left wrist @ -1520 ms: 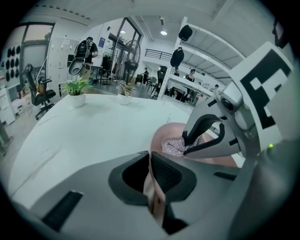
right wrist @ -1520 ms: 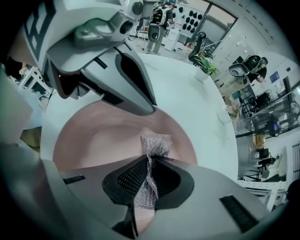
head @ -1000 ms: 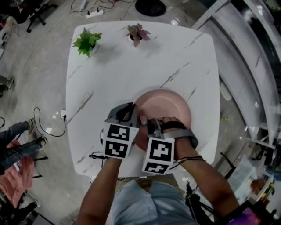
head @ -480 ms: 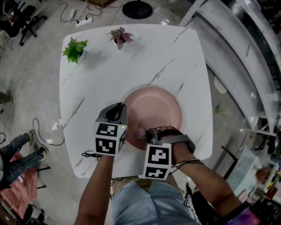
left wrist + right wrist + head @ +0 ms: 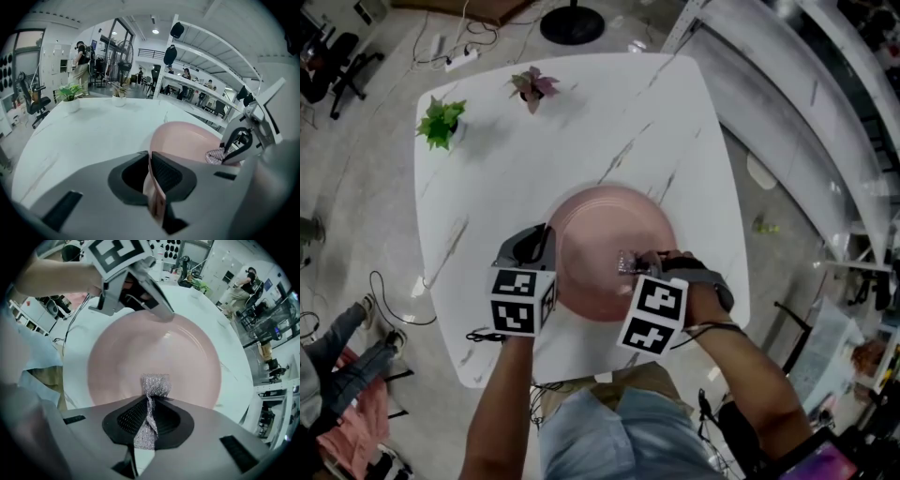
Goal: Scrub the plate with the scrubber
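A pink plate (image 5: pixel 605 234) lies near the front of the white marble table (image 5: pixel 562 141). My left gripper (image 5: pixel 546 253) is shut on the plate's left rim (image 5: pixel 154 197), which sits pinched between its jaws. My right gripper (image 5: pixel 630 265) is shut on a silvery mesh scrubber (image 5: pixel 154 385), whose free end rests on the plate's inner surface (image 5: pixel 154 352). In the left gripper view the scrubber (image 5: pixel 216 156) shows at the plate's right side under the right gripper (image 5: pixel 243 136).
Two small potted plants (image 5: pixel 441 120) (image 5: pixel 531 86) stand at the table's far edge. A cable and power strip (image 5: pixel 450 58) lie on the floor beyond it. Shelving (image 5: pixel 825 112) runs along the right. A seated person's legs (image 5: pixel 337 366) are at the lower left.
The right gripper with the scrubber has moved from the plate's near-left part toward its right side. The left gripper still holds the rim. The head view has shifted.
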